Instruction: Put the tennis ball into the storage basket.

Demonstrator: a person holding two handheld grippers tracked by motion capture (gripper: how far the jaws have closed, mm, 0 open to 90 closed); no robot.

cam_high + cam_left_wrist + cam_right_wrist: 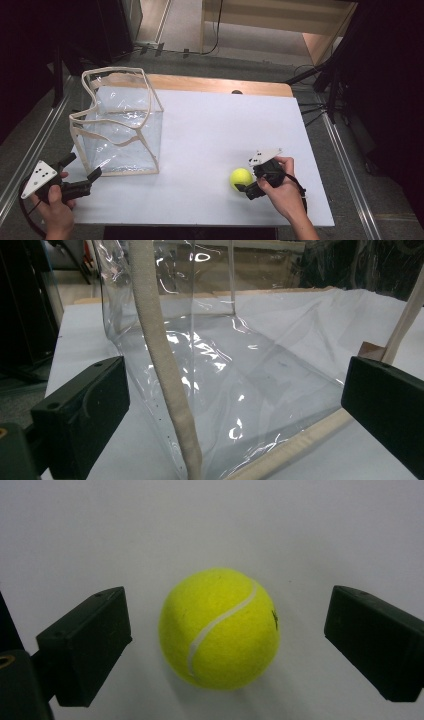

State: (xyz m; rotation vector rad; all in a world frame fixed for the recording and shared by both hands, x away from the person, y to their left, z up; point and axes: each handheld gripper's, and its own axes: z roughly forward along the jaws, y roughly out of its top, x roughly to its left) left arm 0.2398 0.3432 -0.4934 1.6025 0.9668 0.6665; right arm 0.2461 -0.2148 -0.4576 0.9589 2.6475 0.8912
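Note:
A yellow tennis ball rests on the white tabletop near the front right. My right gripper is open, one black jaw on each side of the ball, with a gap showing on both sides. A clear plastic bag with beige fabric trim stands upright and open-topped at the left. My left gripper is open at the bag's near front corner; a beige strap runs down between its jaws without touching them.
The white top lies over a wooden table whose strip shows at the back. Metal rails run along both sides. Dark stands and cables crowd the far right corner.

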